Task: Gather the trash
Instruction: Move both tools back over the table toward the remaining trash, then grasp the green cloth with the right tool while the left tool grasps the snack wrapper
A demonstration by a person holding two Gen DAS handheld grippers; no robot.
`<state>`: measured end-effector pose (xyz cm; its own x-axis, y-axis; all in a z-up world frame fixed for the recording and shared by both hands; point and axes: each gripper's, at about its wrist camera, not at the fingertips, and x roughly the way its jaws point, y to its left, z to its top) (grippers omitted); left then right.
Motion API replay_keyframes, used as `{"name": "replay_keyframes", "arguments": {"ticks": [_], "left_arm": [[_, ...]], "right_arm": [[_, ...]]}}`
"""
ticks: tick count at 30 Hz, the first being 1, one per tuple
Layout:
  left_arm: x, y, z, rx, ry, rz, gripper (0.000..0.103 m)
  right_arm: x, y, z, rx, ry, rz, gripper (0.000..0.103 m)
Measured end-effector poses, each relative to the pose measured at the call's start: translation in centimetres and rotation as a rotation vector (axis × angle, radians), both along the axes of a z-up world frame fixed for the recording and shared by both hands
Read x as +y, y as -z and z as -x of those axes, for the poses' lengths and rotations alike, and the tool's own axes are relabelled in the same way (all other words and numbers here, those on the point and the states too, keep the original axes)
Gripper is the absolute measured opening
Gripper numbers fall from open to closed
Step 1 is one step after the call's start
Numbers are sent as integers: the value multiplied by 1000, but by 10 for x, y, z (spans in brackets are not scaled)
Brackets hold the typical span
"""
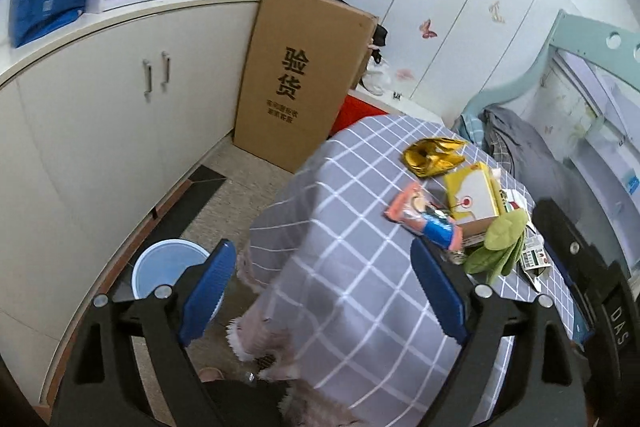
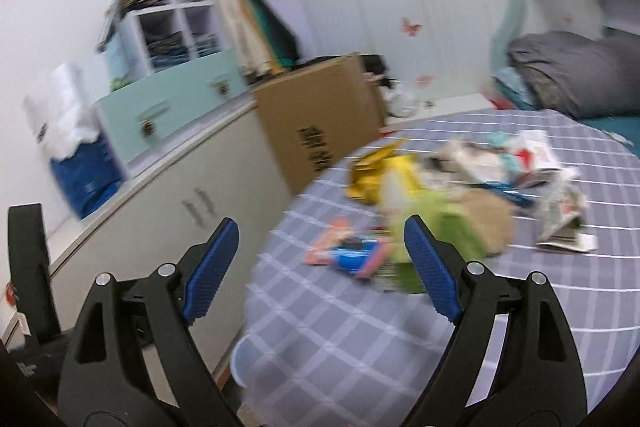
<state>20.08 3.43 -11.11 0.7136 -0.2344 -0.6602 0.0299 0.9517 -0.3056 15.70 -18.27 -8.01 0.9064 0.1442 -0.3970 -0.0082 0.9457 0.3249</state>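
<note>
On the floor at the far left, the blue bin [image 1: 170, 265] is standing beside the bed, low against the white cabinets [image 1: 100, 115]; in my judgement it is where the trash is going. Just right of it, the left tongs [image 1: 320, 291] are hanging wide open with nothing between the blue pads, above the edge of the checked bedspread [image 1: 340, 267]. Further right, the trash is lying in a loose heap on the bed: an orange-and-blue wrapper [image 1: 424, 217] nearest, a crumpled gold foil bag [image 1: 434, 157] behind it, a yellow box [image 1: 474, 197], and a soft green piece [image 1: 502, 241] touching the box. The right tongs [image 2: 320, 267] are likewise gaping empty, and that view is blurring as it is sweeping over the pile [image 2: 440, 195], where crumpled paper [image 2: 560, 215] is lying at the right end.

To do this step well, I would be aiming each pair of tongs at one separate piece, nearest first, pinching a raised edge and not the cloth beneath.
</note>
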Motion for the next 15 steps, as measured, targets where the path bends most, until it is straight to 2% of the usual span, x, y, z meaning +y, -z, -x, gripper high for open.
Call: {"name": "replay_keyframes", "arguments": {"ticks": [5, 7, 11, 13, 15], "left_arm": [[-31, 4, -11, 1, 41, -48, 87], [-45, 8, -17, 13, 61, -87, 87], [-62, 14, -27, 29, 95, -116, 87], [-69, 16, -29, 29, 109, -132, 87], [-77, 17, -33, 27, 132, -158, 87]], "right_arm": [[-47, 21, -15, 102, 60, -26, 83], [-54, 28, -24, 138, 48, -32, 83], [-59, 37, -40, 177, 4, -24, 83], [-59, 42, -48, 195, -18, -24, 75], [-61, 46, -51, 208, -31, -16, 47]]}}
